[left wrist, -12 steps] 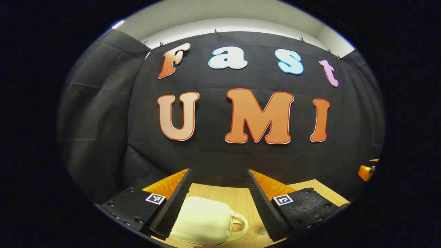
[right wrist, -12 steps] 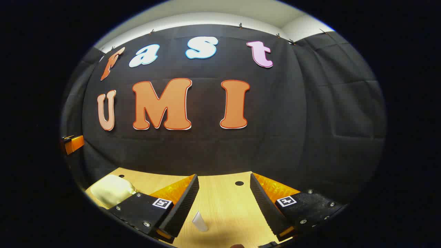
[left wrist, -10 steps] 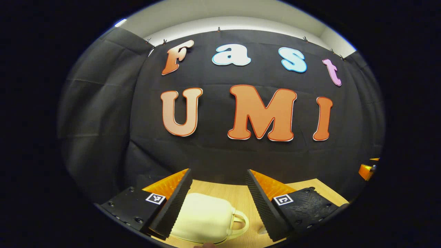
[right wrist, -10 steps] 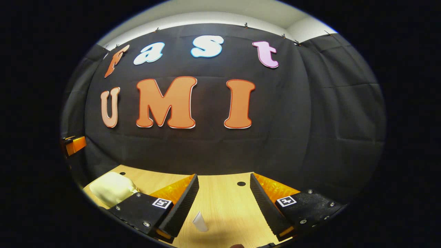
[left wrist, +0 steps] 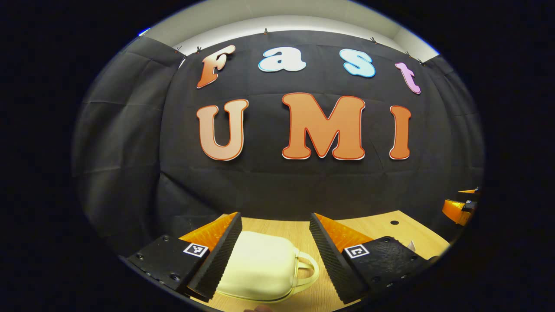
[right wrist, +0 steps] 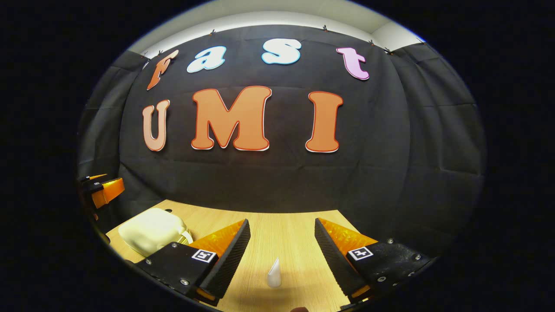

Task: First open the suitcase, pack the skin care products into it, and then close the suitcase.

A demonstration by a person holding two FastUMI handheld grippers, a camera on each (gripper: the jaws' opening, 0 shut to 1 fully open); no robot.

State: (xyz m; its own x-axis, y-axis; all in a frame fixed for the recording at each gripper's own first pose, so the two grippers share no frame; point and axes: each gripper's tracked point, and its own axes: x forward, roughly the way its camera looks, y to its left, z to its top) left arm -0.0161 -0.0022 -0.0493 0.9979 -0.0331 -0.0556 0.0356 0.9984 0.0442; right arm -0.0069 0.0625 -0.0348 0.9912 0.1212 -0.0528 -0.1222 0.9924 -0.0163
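A small cream suitcase (left wrist: 260, 268) with a loop handle on its right side lies shut on the wooden table (left wrist: 381, 227). My left gripper (left wrist: 274, 260) hovers open above it, the case showing between its fingers. In the right gripper view the same suitcase (right wrist: 151, 229) lies at the far left. A small white skin care tube (right wrist: 274, 274) stands on the table (right wrist: 282, 225) between the open fingers of my right gripper (right wrist: 282, 260), apart from both. The tube's tip (left wrist: 411, 246) peeks past the left gripper's right finger.
The black cloth wall rises right behind the table's far edge. The other gripper shows at the right edge (left wrist: 459, 207) of the left gripper view and at the left edge (right wrist: 102, 190) of the right gripper view. A dark round hole (left wrist: 394, 222) marks the tabletop.
Both views have tipped downward and show more tabletop. The suitcase and the tube have risen in the views and look nearer. Both grippers stayed open.
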